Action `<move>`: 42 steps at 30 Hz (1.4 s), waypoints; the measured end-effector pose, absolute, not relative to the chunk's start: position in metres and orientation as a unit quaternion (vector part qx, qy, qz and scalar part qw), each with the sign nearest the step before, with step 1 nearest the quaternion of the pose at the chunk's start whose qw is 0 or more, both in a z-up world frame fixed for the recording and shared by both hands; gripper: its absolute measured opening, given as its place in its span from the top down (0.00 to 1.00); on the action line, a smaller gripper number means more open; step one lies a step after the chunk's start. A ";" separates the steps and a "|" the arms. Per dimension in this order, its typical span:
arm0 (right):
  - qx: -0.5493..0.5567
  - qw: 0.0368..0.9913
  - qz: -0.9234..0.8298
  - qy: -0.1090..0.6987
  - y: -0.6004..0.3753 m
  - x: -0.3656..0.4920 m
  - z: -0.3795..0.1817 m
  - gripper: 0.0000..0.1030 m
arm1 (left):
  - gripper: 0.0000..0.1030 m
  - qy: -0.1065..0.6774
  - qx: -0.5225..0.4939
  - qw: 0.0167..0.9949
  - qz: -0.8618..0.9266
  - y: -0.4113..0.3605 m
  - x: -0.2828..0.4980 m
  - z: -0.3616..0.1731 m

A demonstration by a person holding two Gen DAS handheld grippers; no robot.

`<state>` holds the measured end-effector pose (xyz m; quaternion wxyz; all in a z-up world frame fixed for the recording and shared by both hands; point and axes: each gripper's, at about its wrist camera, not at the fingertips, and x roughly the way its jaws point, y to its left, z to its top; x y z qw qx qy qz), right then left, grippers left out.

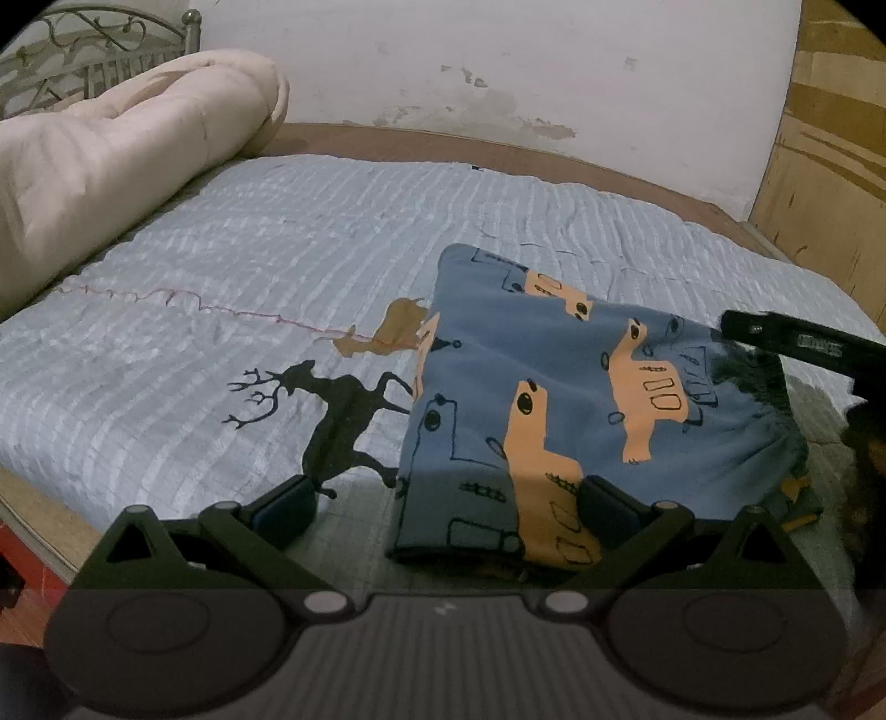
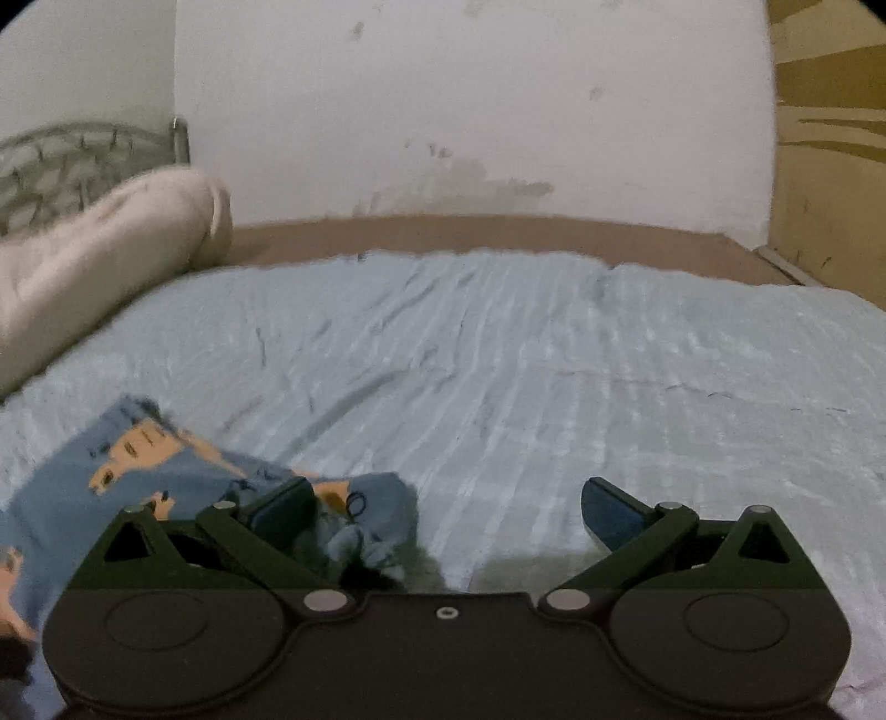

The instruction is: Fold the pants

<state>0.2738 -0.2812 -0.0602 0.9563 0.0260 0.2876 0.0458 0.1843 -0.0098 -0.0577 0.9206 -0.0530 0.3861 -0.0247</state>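
Left wrist view: a rolled cream quilt (image 1: 127,149) lies far left of the fingers, against a metal headboard (image 1: 83,50). The pale blue bedspread (image 1: 277,232) runs ahead of both fingers; a black deer print (image 1: 338,421) on it sits just beyond the left fingertip. The left gripper (image 1: 448,507) is spread wide and grasps nothing. The pants (image 1: 565,410), blue with orange animal print, lie in a folded stack ahead of the right finger; their near edge overlaps that fingertip and partly fills the gap between the fingers. Whether the pad touches the cloth cannot be told. A black bar of the other tool (image 1: 803,340) stands over the stack's right edge.

Right wrist view, somewhat blurred: the quilt (image 2: 105,249) again lies far left. The pants (image 2: 138,482) lie left of and around the left finger, a bunched end reaching into the gap beside it. The right gripper (image 2: 448,507) is spread wide, nothing between its pads. The right finger stands over bare bedspread (image 2: 609,360), well apart from the pants. A wooden panel (image 2: 830,138) rises far right
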 end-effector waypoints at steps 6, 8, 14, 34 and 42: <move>0.027 0.961 0.032 0.272 -0.292 0.244 -0.061 0.01 | 0.01 0.386 -0.053 0.921 -0.026 -0.010 0.184 -0.058; 0.039 0.955 0.015 0.293 -0.298 0.248 -0.069 0.01 | 0.01 0.386 -0.052 0.921 -0.027 -0.010 0.183 -0.057; 0.047 0.961 0.015 0.271 -0.294 0.238 -0.062 0.01 | 0.01 0.386 -0.051 0.921 -0.027 -0.010 0.181 -0.058; 0.070 0.961 0.049 0.262 -0.296 0.174 -0.061 0.01 | 0.01 0.386 -0.052 0.921 -0.029 -0.010 0.177 -0.056; 0.072 0.955 0.053 0.282 -0.292 0.177 -0.069 0.01 | 0.01 0.386 -0.052 0.920 -0.029 -0.010 0.176 -0.057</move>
